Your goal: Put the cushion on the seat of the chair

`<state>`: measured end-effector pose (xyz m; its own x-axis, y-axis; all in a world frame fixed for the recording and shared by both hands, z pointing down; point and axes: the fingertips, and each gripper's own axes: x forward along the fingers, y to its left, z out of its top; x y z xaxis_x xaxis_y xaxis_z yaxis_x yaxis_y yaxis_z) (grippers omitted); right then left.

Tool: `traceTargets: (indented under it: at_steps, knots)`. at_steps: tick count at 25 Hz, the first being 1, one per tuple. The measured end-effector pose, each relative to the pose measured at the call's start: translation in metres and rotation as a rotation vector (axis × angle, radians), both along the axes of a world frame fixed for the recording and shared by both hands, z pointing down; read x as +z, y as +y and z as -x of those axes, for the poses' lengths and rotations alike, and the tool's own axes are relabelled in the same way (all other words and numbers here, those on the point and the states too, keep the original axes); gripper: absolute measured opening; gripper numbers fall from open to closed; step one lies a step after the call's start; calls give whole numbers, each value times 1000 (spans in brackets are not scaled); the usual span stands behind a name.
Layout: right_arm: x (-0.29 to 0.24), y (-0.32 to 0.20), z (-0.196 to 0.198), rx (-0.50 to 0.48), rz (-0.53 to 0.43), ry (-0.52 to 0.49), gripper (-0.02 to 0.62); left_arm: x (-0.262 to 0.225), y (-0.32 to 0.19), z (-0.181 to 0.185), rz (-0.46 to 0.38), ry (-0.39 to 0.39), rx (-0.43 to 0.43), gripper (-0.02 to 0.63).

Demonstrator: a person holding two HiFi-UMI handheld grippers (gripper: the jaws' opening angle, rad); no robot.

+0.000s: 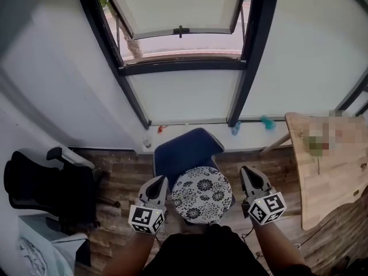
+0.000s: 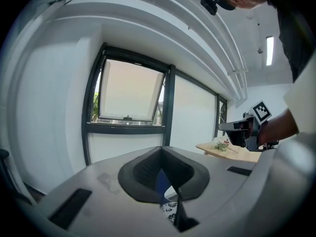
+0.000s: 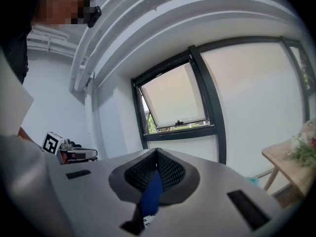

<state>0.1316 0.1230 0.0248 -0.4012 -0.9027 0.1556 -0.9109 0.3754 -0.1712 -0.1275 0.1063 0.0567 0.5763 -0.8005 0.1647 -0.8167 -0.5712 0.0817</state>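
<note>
Head view looks steeply down at a tall window (image 1: 184, 96) with dark frames, its upper pane tilted open. Below it runs a wood-plank floor (image 1: 126, 180). A pale wooden bench (image 1: 330, 183) stands at the right edge. A black office chair (image 1: 52, 188) stands at the left, well apart from everything else. In the middle, close to the window, is the blue chair (image 1: 187, 148), with its back toward the glass.

The cushion (image 1: 201, 195) is round and white with black flowers. It lies flat on the seat and covers most of it. The left claw (image 1: 159, 184) hangs by the cushion's left edge and the right claw (image 1: 248, 176) by its right edge, so the cushion sits between them. Neither appears to touch it. Both point away from the person, toward the window.

Left gripper view shows its two jaws pressed together with nothing gripped. A sliver of the blue chair and flowered cushion shows through the gap below them. Right gripper view shows the same: jaws together and empty, with blue fabric beneath. Each gripper view also catches the other claw off to the side, held about level.
</note>
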Motion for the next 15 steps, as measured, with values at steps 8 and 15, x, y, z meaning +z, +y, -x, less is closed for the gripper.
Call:
traceTargets:
  at_steps: [8, 15]
  knots:
    - [-8, -11, -12, 3, -4, -34, 25, -14, -10, -2, -15, -19, -16, 5]
    - [-18, -21, -16, -8, -31, -33, 25, -13, -12, -10, -15, -14, -22, 5]
